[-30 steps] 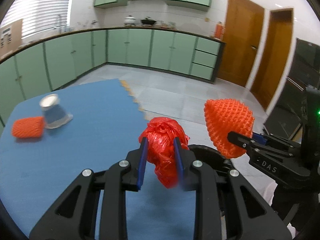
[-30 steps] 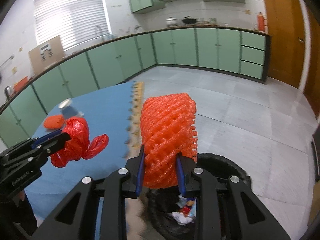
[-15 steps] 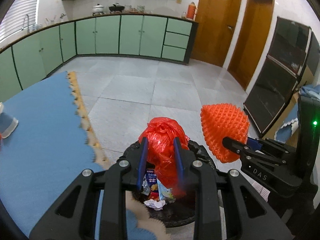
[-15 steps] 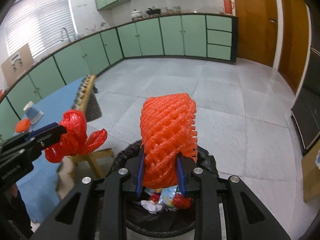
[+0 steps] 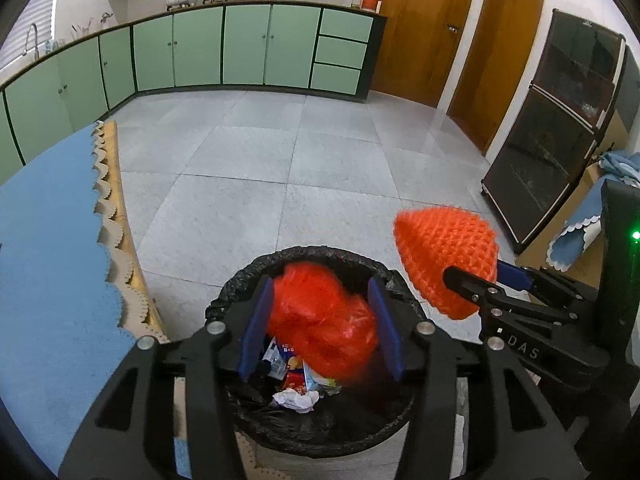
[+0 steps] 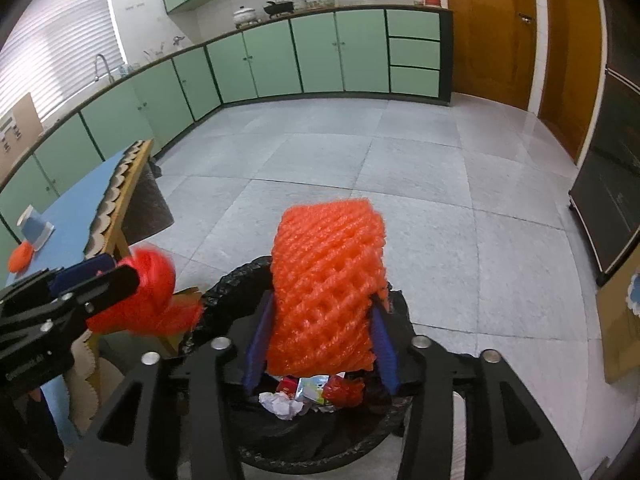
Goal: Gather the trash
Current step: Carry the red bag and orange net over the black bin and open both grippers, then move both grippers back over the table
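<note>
My left gripper (image 5: 320,316) has its jaws spread wide over a black-lined trash bin (image 5: 240,300). A crumpled red plastic bag (image 5: 324,332) sits blurred between the blue pads, no longer pinched. The right gripper (image 6: 320,328) also has its jaws apart, with an orange foam net (image 6: 328,288) between them, above the same bin (image 6: 232,280). The right gripper and its net (image 5: 448,256) show at the right of the left wrist view. The left gripper with the red bag (image 6: 148,296) shows at the left of the right wrist view.
The bin holds crumpled paper (image 5: 296,400) and wrappers. A blue-topped table (image 5: 48,260) stands left of the bin; a paper cup (image 6: 34,230) and another orange net (image 6: 20,258) lie on it. A dark cabinet (image 5: 552,140) stands to the right. Grey tiled floor lies ahead.
Both grippers moved from the table to above the bin. Both sets of jaws have widened. The red bag now blurs between the left pads and sits lower.
</note>
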Demonstrator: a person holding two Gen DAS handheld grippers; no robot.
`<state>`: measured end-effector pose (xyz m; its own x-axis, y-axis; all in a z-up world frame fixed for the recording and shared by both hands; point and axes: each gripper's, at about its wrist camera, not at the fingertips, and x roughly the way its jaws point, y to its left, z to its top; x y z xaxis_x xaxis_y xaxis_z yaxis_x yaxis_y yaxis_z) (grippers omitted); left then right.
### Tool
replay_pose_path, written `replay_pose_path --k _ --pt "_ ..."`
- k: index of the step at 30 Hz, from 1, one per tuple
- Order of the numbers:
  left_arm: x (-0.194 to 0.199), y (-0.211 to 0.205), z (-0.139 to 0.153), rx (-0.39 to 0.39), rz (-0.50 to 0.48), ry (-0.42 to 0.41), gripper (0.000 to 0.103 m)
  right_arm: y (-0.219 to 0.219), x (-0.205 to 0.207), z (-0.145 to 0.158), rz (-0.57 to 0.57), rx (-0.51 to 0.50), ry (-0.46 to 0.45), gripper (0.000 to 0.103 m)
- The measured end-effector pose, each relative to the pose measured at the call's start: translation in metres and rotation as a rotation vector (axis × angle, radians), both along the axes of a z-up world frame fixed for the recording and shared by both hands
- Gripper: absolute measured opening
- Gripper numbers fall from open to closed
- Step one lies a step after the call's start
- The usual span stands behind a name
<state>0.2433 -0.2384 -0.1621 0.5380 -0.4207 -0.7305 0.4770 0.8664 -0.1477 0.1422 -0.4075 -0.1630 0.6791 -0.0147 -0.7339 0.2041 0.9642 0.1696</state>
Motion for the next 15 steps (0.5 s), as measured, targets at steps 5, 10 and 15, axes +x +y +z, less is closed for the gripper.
replay_pose_path --k 5,10,15 --pt "0.0 0.007 0.008 -0.03 0.011 -0.012 0.053 -0.012 -0.004 0.003 -0.027 0.03 -0.017 0.06" --pt "-0.005 0.015 0.021 -0.047 0.031 -0.049 0.054 -0.01 -0.006 0.016 -0.031 0.034 -0.047 0.061" --pt "-0.014 0.029 0.037 -0.065 0.056 -0.089 0.058 0.006 -0.009 0.044 -0.002 0.011 -0.105 0.066"
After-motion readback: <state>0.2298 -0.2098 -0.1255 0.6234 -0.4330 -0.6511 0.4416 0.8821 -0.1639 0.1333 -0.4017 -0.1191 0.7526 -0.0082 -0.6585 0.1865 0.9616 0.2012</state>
